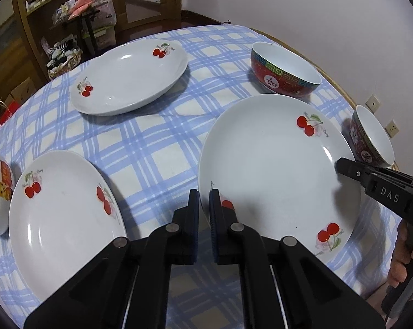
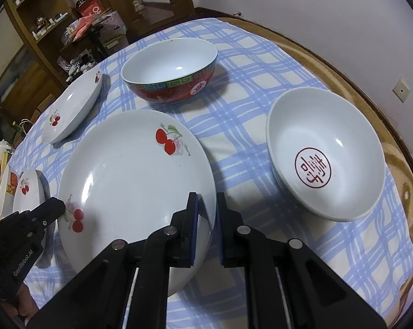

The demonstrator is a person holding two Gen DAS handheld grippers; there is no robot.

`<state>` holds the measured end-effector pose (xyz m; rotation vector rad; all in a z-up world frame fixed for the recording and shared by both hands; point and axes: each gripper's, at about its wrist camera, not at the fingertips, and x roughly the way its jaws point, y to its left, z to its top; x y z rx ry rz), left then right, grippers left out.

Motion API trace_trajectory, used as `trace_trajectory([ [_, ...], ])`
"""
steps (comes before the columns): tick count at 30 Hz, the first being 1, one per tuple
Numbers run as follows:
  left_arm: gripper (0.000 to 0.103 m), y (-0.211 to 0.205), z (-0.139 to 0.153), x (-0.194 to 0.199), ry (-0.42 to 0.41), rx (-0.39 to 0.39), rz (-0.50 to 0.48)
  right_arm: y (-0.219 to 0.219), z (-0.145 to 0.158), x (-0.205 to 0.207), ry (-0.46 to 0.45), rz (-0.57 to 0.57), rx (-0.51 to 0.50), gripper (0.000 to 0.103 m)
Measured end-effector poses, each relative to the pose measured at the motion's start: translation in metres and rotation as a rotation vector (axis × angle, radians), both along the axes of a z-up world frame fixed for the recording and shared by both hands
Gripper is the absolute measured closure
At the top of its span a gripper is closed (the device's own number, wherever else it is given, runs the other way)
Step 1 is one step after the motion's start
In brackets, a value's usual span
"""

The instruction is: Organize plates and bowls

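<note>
Both grippers grip the same large cherry plate from opposite sides. The left gripper has its jaws drawn narrow on the plate's near-left rim, one pad outside the edge and one over the inside, just by a cherry print. The right gripper has its jaws equally narrow and clamped on the plate's right rim, the edge passing between the blue pads. The plate sits on the bench, which is covered in a blue checked cloth. A red patterned bowl stands beyond it, and a white bowl with a red seal mark lies just to its right, apart from it. Two more cherry plates and lie to the left, apart from each other.
</note>
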<state>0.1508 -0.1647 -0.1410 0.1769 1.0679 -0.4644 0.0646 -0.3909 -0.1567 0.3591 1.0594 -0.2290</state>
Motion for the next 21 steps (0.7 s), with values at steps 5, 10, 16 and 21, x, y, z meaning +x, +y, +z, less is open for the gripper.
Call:
trace_trajectory([
  [5, 0.096, 0.003, 0.0, 0.0, 0.02, -0.009, 0.016, 0.002, 0.003, -0.002, -0.016, 0.011, -0.012, 0.091],
  [10, 0.096, 0.009, -0.001, 0.001, 0.057, -0.033, 0.043, 0.002, 0.008, -0.007, -0.032, 0.018, -0.001, 0.092],
  [16, 0.096, 0.013, 0.001, -0.002, 0.078, -0.041, 0.061, 0.004, 0.011, -0.015, -0.037, 0.022, 0.011, 0.092],
  [21, 0.096, 0.016, 0.007, -0.009, 0.083, -0.06, 0.065, 0.005, 0.017, -0.025, -0.046, 0.014, 0.019, 0.092],
])
